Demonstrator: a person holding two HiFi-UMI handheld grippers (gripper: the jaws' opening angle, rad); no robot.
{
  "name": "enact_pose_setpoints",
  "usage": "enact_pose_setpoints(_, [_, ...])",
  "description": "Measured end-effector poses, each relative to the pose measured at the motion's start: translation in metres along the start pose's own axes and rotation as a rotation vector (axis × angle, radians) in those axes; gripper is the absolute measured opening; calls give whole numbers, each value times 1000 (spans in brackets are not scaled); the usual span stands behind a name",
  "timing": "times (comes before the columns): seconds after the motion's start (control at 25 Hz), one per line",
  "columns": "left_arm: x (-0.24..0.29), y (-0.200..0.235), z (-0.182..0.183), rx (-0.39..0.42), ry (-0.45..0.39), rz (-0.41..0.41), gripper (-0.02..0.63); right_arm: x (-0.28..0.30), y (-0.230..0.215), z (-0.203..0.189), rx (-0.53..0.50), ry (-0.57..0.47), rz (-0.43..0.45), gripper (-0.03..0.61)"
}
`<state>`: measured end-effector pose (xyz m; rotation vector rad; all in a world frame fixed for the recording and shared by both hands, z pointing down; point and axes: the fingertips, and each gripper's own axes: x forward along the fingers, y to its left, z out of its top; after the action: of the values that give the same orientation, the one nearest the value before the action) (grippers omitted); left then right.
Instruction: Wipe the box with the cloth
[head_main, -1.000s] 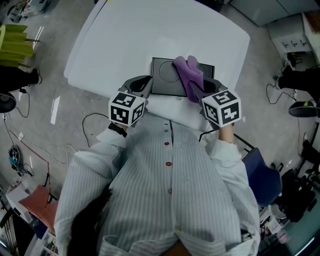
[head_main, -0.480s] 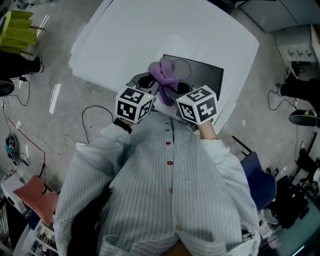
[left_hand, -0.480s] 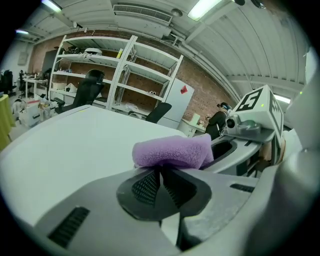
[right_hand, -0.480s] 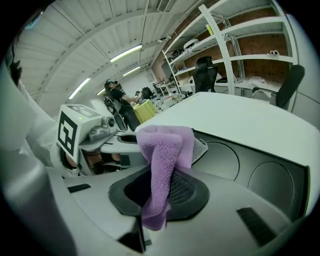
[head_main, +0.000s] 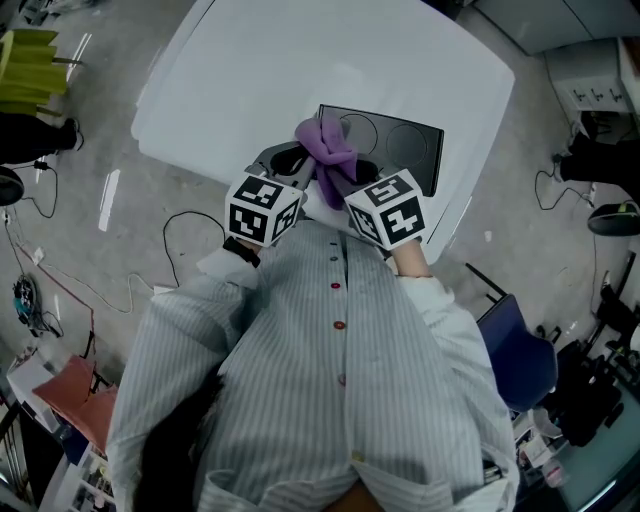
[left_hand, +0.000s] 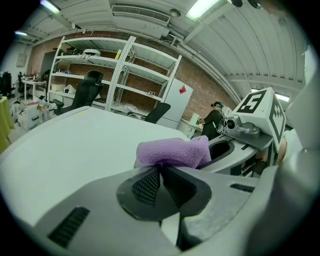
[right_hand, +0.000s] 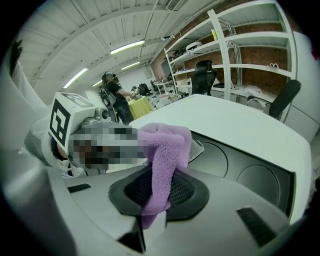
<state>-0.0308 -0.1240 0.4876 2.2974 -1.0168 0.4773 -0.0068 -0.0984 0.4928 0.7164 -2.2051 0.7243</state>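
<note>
Purple cloth (head_main: 328, 147) is bunched into a lump right between my two grippers. In the head view it sits over the near left corner of the box (head_main: 405, 145), but I can't tell whether it's actually touching the box top.

The box is a flat dark thing with two faint circles on its top. It lies on the white table (head_main: 290, 70), close to the edge nearest the person.

Right gripper (right_hand: 159, 176) is clamped on the cloth, no question. A strip of purple runs straight down between the black pads (right_hand: 187, 192) and the rest flops over above the tips. Left gripper (left_hand: 160, 167) has its jaws drawn together too, pinching the edge of the same lump, which rides just on top of the tips. So both grippers have the one cloth, nose to nose, at the near table edge in front of the striped shirt (head_main: 335, 380).

From the right gripper view the box stretches away to the right behind the cloth, with the table beyond it.

Further out there's white shelving (left_hand: 125, 75) against a brick wall (left_hand: 200, 82), with a black office chair (left_hand: 85, 92) by it. A person (left_hand: 214, 120) stands far back. On the grey floor (head_main: 90, 250), cables (head_main: 185, 235) trail left of the table, and a blue chair (head_main: 520, 355) sits off to the right.
</note>
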Motion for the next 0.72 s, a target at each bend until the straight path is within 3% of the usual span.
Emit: enact_pose_setpoints(0.72, [3,-2,1,18,22,-12,14,-63,-72,-48,99,39,-208,60])
